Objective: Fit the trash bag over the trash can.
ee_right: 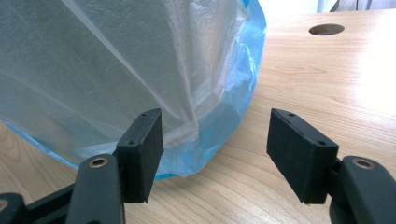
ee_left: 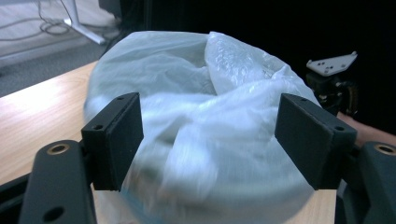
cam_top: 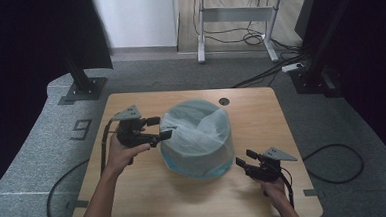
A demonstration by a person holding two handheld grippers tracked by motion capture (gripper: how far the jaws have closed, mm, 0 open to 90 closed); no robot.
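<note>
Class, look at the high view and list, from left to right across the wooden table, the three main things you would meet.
Left gripper, jaws open beside the bag → bin covered by a pale blue plastic bag in the middle of the table → right gripper, jaws open, near the bag's lower right edge.

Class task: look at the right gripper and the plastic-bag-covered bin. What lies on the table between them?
Nothing: in the high view, bare tabletop separates the right gripper from the bin.

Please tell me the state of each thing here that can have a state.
Bin: upright on the table, lined.
Plastic bag: draped over the bin's rim and sides, sagging inside.
Left gripper: open, at the bag's rim, holding nothing.
Right gripper: open, low beside the bag's bottom edge.
</note>
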